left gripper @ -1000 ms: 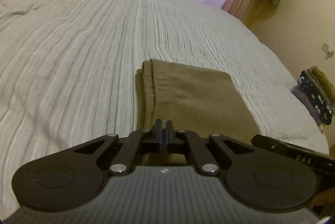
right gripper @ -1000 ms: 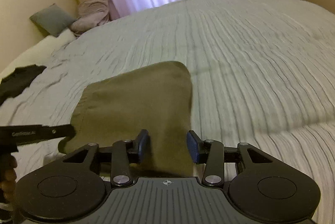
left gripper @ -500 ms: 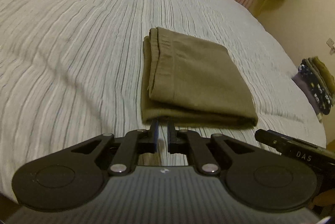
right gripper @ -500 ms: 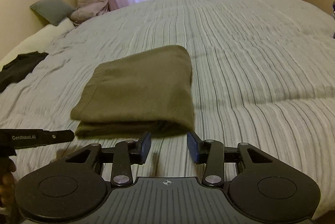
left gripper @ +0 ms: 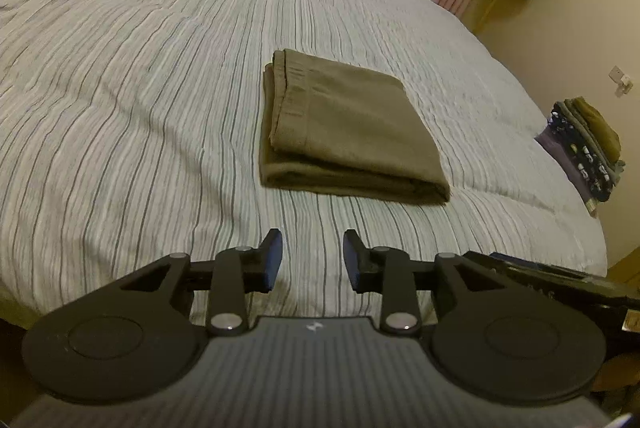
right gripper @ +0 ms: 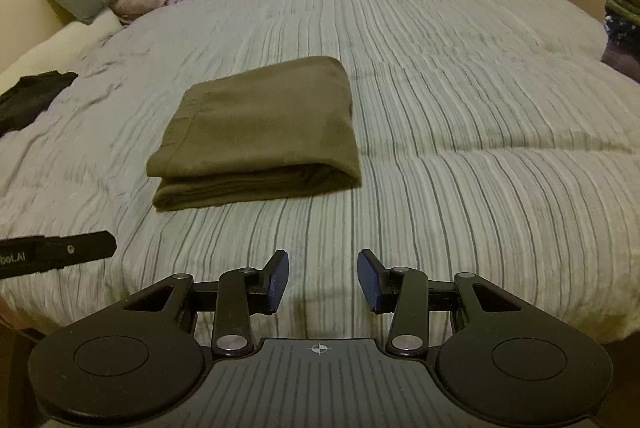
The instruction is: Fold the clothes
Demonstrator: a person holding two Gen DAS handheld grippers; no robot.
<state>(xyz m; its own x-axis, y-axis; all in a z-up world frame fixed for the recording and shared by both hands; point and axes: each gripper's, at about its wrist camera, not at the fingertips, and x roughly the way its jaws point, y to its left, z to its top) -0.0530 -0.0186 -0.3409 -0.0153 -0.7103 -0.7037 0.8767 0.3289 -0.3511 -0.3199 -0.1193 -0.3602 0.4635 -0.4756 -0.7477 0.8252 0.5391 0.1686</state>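
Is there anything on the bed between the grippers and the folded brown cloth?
Nothing visible. Only bare striped bedspread lies between the open left gripper and the folded olive-brown garment, and the same for the open right gripper. The black garment lies far off to the side.

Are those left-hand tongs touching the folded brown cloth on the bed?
Apart. The left wrist view shows the left tongs open, with a strip of bare striped bedspread between their tips and the near edge of the folded brown cloth.
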